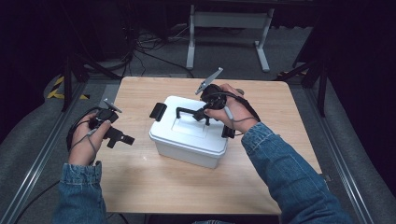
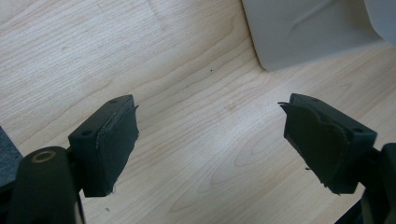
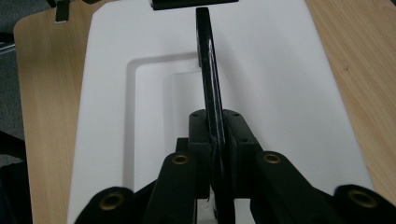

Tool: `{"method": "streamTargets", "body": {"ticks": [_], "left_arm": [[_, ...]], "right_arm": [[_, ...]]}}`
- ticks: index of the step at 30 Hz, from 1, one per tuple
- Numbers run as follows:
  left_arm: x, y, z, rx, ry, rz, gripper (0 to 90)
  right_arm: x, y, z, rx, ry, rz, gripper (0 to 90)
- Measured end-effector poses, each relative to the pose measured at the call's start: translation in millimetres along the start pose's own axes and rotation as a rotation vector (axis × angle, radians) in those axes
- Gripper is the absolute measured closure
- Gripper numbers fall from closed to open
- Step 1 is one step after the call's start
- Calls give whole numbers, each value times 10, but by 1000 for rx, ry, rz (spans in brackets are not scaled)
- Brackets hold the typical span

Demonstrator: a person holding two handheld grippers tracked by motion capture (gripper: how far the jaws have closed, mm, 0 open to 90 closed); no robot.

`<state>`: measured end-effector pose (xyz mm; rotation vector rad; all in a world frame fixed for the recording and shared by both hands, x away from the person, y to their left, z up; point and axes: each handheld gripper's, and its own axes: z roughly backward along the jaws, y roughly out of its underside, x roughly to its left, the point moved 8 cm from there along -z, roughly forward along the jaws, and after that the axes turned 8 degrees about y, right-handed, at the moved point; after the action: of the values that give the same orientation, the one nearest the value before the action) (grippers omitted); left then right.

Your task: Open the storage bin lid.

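Black, flat and thin, the box's carry handle (image 3: 211,93) stands raised, pinched between the right gripper (image 3: 215,135)'s closed jaws. Beneath it the white plastic storage box (image 1: 189,140) sits mid-table, its smooth lid (image 3: 280,93) recessed, with what looks like a black latch (image 1: 158,111) at its end. Well left, the left gripper (image 2: 210,140) hangs spread wide over pale woodgrain table (image 2: 187,70).

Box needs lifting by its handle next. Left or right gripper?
Right. The right gripper is already shut on the black handle above the white box; the left gripper is open over bare table beside it.
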<state>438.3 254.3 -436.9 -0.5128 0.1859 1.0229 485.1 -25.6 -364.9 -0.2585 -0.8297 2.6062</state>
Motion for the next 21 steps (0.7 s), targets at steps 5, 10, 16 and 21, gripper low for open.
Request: {"method": "streamTargets", "body": {"ticks": [5, 10, 16, 21], "left_arm": [[-15, 28, -4, 13, 14, -1, 183], [-12, 26, 12, -3, 9, 7, 184], [-8, 31, 4, 4, 12, 6, 183], [-2, 33, 5, 4, 10, 6, 183]], "right_arm": [[-6, -40, 54, -17, 1, 16, 836], [-19, -87, 133, -51, -8, 15, 842], [-64, -126, 264, -77, 14, 15, 842], [-79, -139, 352, -104, 22, 11, 842]]}}
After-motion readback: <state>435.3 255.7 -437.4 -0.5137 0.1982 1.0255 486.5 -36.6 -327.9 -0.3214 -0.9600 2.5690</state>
